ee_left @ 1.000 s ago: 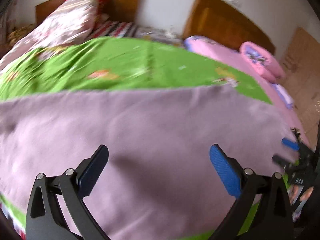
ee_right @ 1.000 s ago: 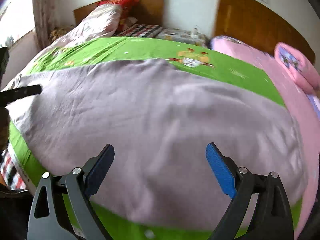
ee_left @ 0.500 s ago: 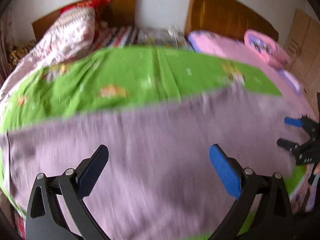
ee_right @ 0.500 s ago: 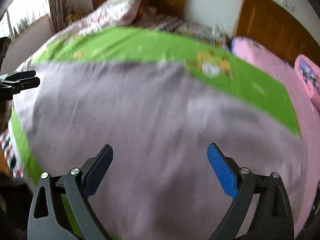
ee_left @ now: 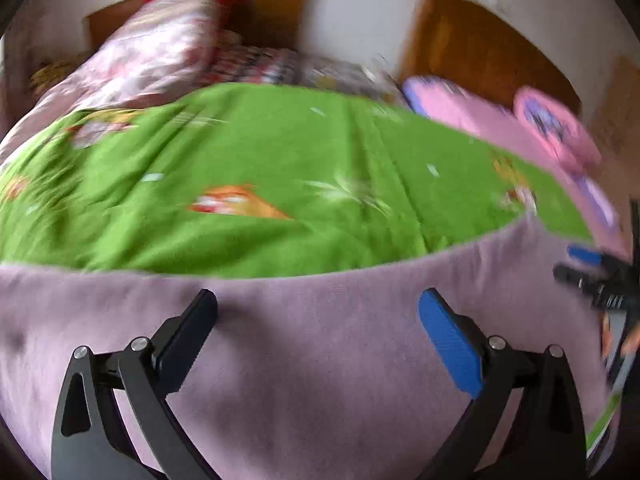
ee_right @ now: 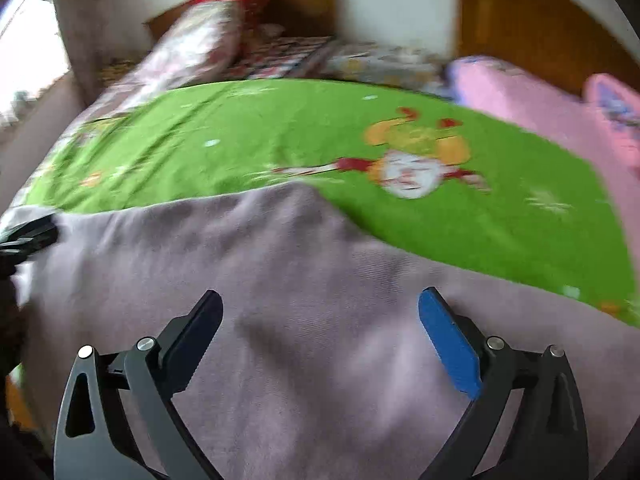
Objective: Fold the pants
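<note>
The pale mauve pants [ee_left: 320,360] lie spread flat across the near part of a bed, filling the lower half of both views [ee_right: 312,260]. My left gripper [ee_left: 319,296] hovers over them, open, with only cloth below its fingers. My right gripper [ee_right: 320,295] is also over the pants; its jaws are opening and nothing is between them. The right gripper [ee_left: 588,268] shows at the right edge of the left wrist view, near the pants' right end. The left gripper [ee_right: 28,236] shows at the left edge of the right wrist view, by the pants' left end.
A green cartoon-print bedspread [ee_left: 280,160] lies beyond the pants. Pillows and a folded quilt [ee_left: 160,48] sit at the wooden headboard. A second bed with a pink cover [ee_right: 520,96] stands to the right. Both views are motion-blurred.
The far edge of the pants has dropped lower in both views and more green bedspread shows beyond it. Both grippers have shifted across the pants and stayed open.
</note>
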The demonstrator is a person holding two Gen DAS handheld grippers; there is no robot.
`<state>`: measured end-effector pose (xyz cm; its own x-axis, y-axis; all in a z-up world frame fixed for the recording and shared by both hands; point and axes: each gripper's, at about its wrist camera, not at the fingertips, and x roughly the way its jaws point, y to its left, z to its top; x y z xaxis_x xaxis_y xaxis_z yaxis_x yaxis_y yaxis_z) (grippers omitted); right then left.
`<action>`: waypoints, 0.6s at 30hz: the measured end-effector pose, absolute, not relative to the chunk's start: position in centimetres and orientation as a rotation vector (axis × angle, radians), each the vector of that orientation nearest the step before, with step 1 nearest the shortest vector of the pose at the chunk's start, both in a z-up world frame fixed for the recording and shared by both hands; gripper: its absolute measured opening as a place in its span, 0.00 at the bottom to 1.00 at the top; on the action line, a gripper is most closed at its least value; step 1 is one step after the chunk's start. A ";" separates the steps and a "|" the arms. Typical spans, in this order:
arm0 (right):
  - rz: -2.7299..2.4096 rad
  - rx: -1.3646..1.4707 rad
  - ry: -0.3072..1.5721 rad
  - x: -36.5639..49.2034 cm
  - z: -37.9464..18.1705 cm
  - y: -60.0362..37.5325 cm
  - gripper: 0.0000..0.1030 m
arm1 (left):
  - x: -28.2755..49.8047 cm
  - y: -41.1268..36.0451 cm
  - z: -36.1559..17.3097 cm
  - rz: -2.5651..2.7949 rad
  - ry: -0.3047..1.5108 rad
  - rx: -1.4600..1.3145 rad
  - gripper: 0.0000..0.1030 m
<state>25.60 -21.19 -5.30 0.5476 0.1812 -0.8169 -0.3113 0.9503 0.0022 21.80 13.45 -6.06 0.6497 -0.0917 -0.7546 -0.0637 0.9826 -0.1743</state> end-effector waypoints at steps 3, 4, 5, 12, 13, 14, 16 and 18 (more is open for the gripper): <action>0.395 -0.138 0.897 22.8 -3.3 -18.6 0.93 | 17.7 14.7 -3.8 -0.036 0.728 -0.204 0.98; 0.435 -0.146 0.894 22.1 -3.1 -17.4 0.93 | 16.7 15.1 -3.9 -0.015 0.735 -0.197 0.98; 0.474 -0.171 0.894 21.4 -3.0 -15.8 0.93 | 15.9 15.6 -4.2 -0.005 0.760 -0.207 0.98; 0.886 -0.449 0.803 14.5 -2.8 0.6 0.93 | 5.9 24.0 -4.9 0.151 0.678 -0.480 0.98; 0.943 -0.488 0.789 13.3 -2.9 2.9 0.93 | 3.5 25.9 -5.3 0.207 0.654 -0.540 0.98; 0.997 -0.527 0.771 12.2 -2.9 5.0 0.93 | 1.7 27.6 -5.7 0.259 0.642 -0.588 0.98; 1.122 -0.621 0.733 9.4 -3.5 9.5 0.91 | -0.9 30.9 -6.9 0.361 0.660 -0.671 0.98; 1.194 -0.735 0.675 6.4 -4.3 13.4 0.91 | -3.0 33.3 -8.1 0.446 0.700 -0.739 0.98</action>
<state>6.43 13.43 -4.26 0.2349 0.5652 -0.7908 -0.9690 0.2000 -0.1449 -3.00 33.26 -8.09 0.6897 0.1270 -0.7129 -0.5929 0.6643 -0.4552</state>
